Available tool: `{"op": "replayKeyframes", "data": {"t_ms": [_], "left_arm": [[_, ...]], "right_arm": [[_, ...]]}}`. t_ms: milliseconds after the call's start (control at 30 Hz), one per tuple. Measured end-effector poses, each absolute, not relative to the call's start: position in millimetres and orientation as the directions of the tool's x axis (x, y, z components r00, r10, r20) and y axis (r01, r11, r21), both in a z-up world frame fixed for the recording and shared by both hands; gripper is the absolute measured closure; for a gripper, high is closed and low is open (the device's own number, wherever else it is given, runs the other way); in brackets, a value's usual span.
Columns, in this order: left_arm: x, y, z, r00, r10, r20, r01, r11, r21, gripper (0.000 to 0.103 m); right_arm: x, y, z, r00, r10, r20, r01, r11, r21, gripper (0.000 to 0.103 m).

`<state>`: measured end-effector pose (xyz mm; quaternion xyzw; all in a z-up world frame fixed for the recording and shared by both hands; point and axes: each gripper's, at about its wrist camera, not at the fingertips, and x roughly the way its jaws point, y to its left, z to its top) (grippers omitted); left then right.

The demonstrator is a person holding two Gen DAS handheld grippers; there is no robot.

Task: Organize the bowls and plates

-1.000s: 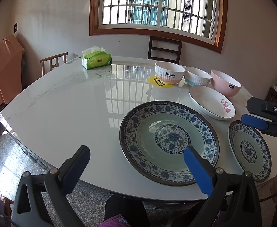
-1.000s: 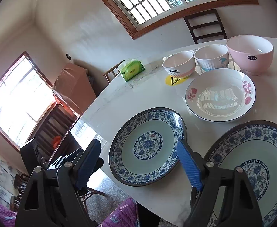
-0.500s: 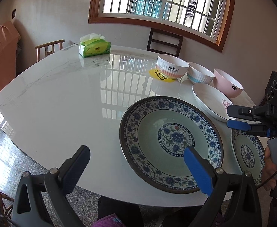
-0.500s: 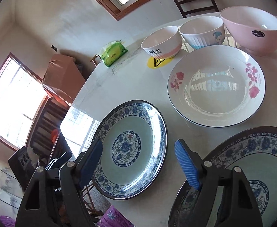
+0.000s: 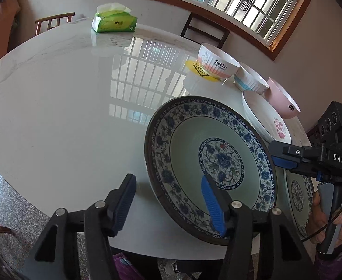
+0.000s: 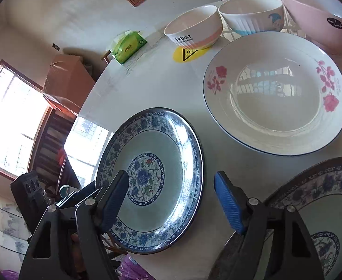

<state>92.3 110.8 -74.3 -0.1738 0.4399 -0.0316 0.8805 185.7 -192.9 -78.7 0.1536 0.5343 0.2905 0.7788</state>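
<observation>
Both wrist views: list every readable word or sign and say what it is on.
"Rabbit": white-and-pink bowl.
"DAS": right gripper body.
"Life": black label on pink bowl; small word above unreadable.
Heat-warning triangle: yellow sticker.
Tissue pack print: too blurred.

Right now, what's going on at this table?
A person holds a gripper in each hand over a glossy white marble table set with plates and bowls. The left gripper, jaws just narrowed but still open, straddles the near rim of the large blue-and-white floral plate. The right gripper hangs open between that plate and a second blue-patterned plate. Nothing is gripped yet.
</observation>
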Motion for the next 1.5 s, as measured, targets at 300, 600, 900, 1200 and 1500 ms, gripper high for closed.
{"op": "replayKeyframes", "data": {"t_ms": [300,600,900,1200,1500], "left_arm": [[95,117,-76,0.626,-0.16,-0.763,-0.108,0.951,-0.288,0.078],[98,133,-65,0.653,-0.123,-0.747,-0.137,0.951,-0.276,0.079],[101,153,-73,0.645,-0.101,-0.757,-0.183,0.942,-0.281,0.079],[100,159,-74,0.658,-0.02,-0.753,-0.235,0.944,-0.23,0.078],[76,159,-55,0.71,0.157,-0.686,-0.316,0.942,-0.112,0.05]], "right_arm": [[188,-191,-86,0.255,0.569,-0.782,-0.267,0.819,0.509,0.075],[189,-186,-88,0.246,0.583,-0.774,-0.244,0.81,0.533,0.082],[191,-172,-93,0.218,0.597,-0.772,-0.252,0.799,0.546,0.082],[193,-164,-92,0.216,0.596,-0.774,-0.275,0.797,0.537,0.081],[170,-196,-60,0.356,0.605,-0.712,-0.263,0.796,0.545,0.058]]}}
